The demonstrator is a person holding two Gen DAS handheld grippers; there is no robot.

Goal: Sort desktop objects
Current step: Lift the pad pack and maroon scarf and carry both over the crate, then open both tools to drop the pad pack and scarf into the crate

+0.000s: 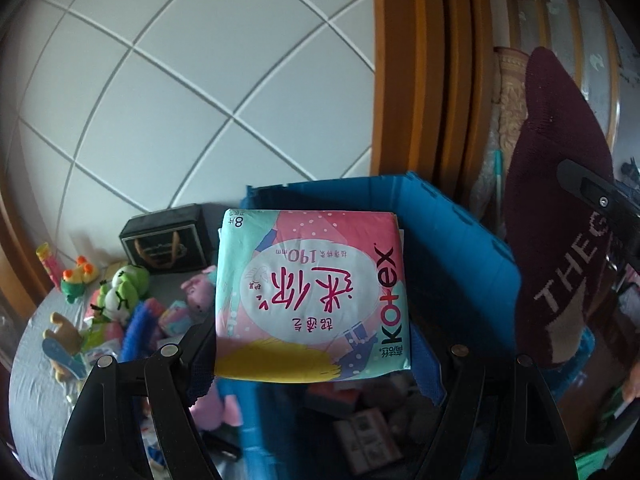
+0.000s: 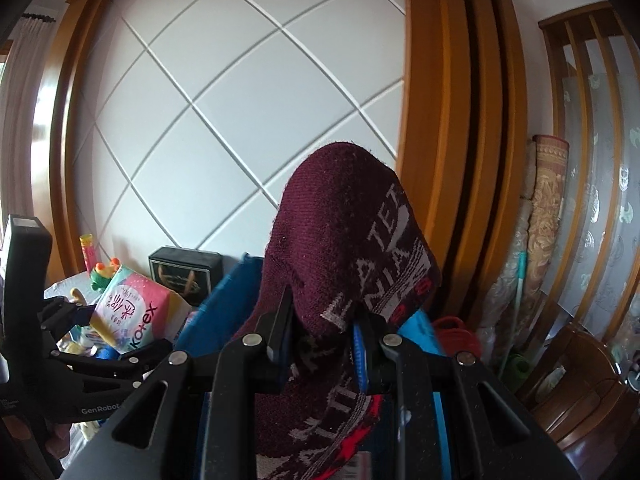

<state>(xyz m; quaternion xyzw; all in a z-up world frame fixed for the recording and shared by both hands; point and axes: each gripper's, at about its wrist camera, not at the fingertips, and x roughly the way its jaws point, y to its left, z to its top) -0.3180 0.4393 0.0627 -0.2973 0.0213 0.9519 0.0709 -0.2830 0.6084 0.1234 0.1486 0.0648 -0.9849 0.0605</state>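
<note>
The left gripper (image 1: pixel 316 344) is clamped across the width of a flat Kotex pad packet (image 1: pixel 310 294), its two black fingers spread wide and pressing the packet's left and right edges, so the pink, teal and white wrapper stands up between them with its printing upside down to the wrist camera. The packet hangs above the open blue storage bin (image 1: pixel 460 248), over the bin's near left part, and small boxes lie dimly in the bin's bottom below it. The right gripper (image 2: pixel 324 330) has its fingers drawn close together, pinching a maroon knitted sock (image 2: pixel 340 232) with grey lettering; the sock rises above the fingertips, folds over at the top, and its lower part trails down between the gripper's arms over the same blue bin. From the right wrist view the left gripper and its packet appear off to the left of the bin's wall. Beyond the bin, on the grey tabletop (image 1: pixel 36 380), there is a heap of small things: a green frog plush (image 1: pixel 124 284), a pink plush (image 1: pixel 198 286), an orange and green toy (image 1: pixel 78 276) and a dark box (image 1: pixel 168 240) standing against the white tiled wall panel (image 1: pixel 192 80). A rolled patterned rug (image 2: pixel 546 208) leans upright beside the orange wooden frame on the right.
</note>
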